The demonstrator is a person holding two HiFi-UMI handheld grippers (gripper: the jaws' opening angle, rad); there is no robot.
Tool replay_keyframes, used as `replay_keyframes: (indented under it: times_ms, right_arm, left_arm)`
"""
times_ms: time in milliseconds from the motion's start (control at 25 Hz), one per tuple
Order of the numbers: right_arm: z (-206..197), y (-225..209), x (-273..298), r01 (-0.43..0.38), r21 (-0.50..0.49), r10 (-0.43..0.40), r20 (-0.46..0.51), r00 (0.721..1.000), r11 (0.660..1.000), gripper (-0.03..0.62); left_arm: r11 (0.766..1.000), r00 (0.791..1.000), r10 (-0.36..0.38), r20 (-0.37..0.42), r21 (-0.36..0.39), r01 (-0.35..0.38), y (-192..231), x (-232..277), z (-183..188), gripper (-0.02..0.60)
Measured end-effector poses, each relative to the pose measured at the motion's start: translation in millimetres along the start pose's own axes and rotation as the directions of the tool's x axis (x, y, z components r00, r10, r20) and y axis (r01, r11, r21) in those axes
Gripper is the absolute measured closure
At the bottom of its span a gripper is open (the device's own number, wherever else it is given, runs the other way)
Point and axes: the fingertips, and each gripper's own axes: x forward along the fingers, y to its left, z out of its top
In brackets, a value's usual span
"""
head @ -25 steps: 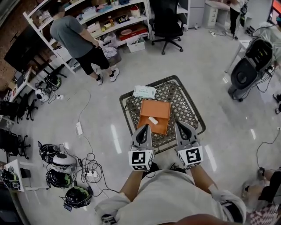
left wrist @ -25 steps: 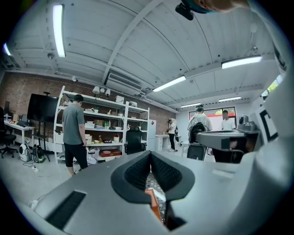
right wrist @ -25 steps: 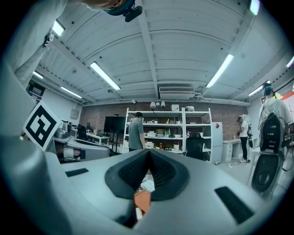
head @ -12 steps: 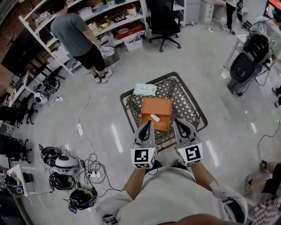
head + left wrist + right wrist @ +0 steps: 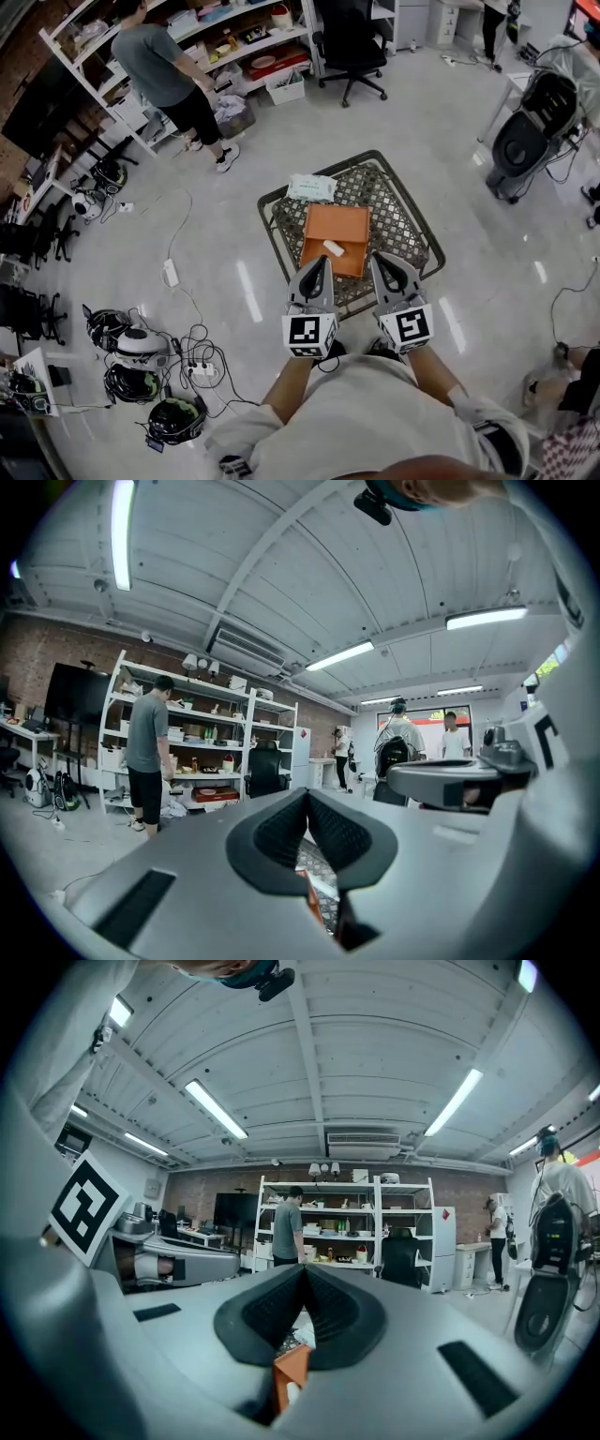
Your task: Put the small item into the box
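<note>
An orange box (image 5: pixel 335 237) lies on a dark woven table (image 5: pixel 394 220) in the head view. A small white item (image 5: pixel 333 248) rests inside the box. My left gripper (image 5: pixel 317 265) hangs at the box's near left corner, shut and empty. My right gripper (image 5: pixel 380 262) is at the near right corner, also shut with nothing in it. In the left gripper view the jaws (image 5: pixel 307 799) meet, and a sliver of the box (image 5: pixel 310 900) shows below them. The right gripper view shows its jaws (image 5: pixel 304 1274) together above an orange corner of the box (image 5: pixel 292 1365).
A pale packet (image 5: pixel 312 187) lies at the table's far left corner. A person (image 5: pixel 169 75) stands by white shelves (image 5: pixel 234 42) at the back left. A black office chair (image 5: pixel 352 42) is behind the table. Helmets and cables (image 5: pixel 141 366) litter the floor at left.
Both grippers have stayed at the near edge of the box, shut. The view has shifted slightly, and the person by the shelves has stepped a little.
</note>
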Motion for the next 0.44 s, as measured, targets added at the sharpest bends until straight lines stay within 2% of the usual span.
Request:
replay_keyframes:
  times_ms: [440]
  right_arm:
    - [-23.9, 17.8, 18.9, -0.013, 0.016, 0.014, -0.07, 0.997, 1.0, 0.591]
  left_arm:
    - [1.0, 0.999, -0.003, -0.034, -0.014, 0.002, 24.3, 2.7, -17.2, 0.572]
